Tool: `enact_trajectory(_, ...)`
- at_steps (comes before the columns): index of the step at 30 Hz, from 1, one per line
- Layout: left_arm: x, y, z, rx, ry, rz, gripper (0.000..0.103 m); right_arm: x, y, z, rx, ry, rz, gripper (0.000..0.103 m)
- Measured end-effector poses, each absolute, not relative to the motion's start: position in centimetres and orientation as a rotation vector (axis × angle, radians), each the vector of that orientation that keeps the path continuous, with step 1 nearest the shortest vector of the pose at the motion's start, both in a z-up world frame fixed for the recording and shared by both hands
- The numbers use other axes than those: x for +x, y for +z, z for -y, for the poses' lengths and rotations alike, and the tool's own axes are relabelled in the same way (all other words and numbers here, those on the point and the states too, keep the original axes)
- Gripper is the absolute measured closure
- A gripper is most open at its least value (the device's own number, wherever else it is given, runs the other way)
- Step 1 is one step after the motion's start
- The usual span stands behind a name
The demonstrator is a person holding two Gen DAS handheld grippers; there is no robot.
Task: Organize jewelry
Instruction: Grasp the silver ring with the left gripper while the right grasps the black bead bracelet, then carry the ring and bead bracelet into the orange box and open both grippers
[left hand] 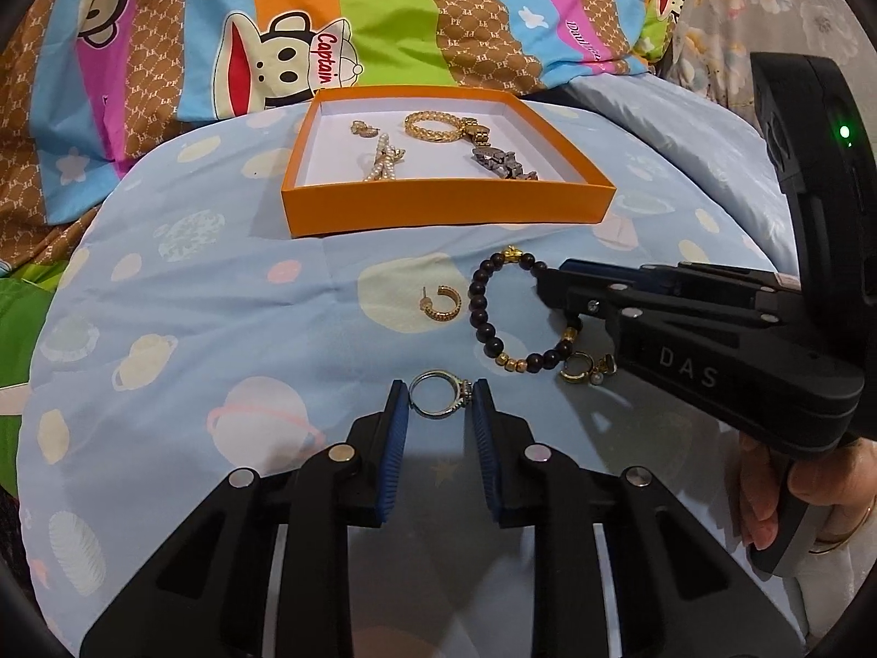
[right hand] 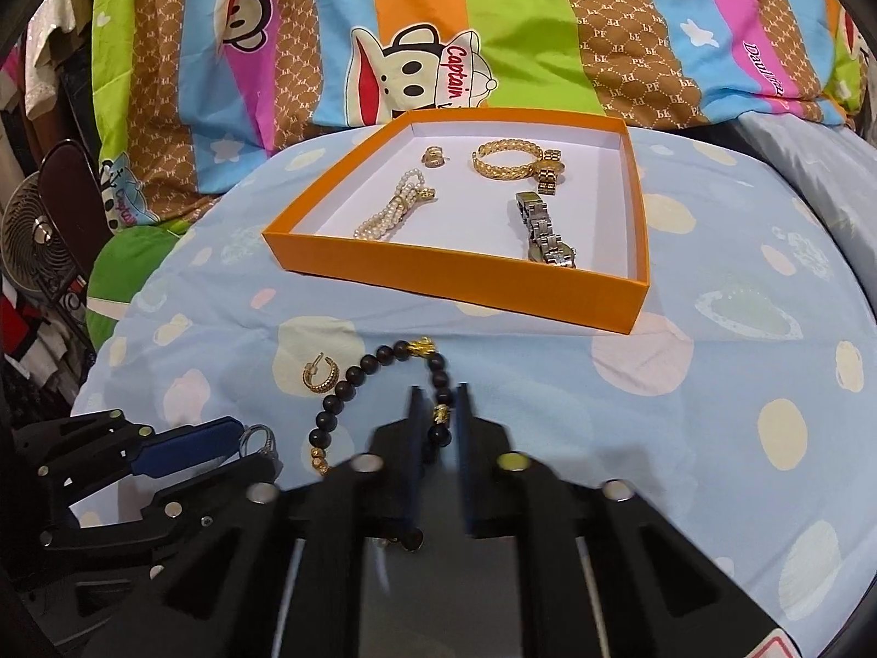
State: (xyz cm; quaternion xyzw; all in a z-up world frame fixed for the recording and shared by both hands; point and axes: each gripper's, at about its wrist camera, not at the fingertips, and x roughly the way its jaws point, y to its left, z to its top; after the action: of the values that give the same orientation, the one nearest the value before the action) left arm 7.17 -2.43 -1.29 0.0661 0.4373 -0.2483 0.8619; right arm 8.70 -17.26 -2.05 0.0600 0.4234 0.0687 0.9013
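Note:
An orange box point(left hand: 449, 203) point(right hand: 455, 279) on the blue bedsheet holds a pearl bracelet point(right hand: 392, 208), a gold bangle point(right hand: 504, 162), a silver watch point(right hand: 548, 230) and a small gold earring point(right hand: 433, 155). My left gripper point(left hand: 441, 400) point(right hand: 249, 447) is closed around a silver ring point(left hand: 441, 395) lying on the sheet. My right gripper point(right hand: 438, 400) point(left hand: 542, 285) has its fingers on either side of a dark bead bracelet point(left hand: 493, 329) point(right hand: 383, 373), and I cannot tell whether they pinch it. A gold hoop earring point(left hand: 441, 304) point(right hand: 322, 374) lies left of the bracelet.
A small gold earring with a pearl point(left hand: 584, 370) lies under the right gripper's body. A striped cartoon quilt point(left hand: 383, 27) rises behind the box. A fan point(right hand: 38, 241) stands off the bed at far left.

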Motion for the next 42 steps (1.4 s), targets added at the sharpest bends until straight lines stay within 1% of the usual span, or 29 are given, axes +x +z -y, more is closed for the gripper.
enact_trajectory(19, 7.1, -1.1, 2.2, 0.131, -0.518, -0.909, 0.08, 6.0, 0.9, 19.8, 0.196, 0.09, -0.708, 0.097)
enact_trajectory(42, 8.8, 0.2, -1.2, 0.036, -0.441, -0.878, 0.08, 5.0, 2.1, 21.5, 0.224, 0.074, -0.657, 0.097)
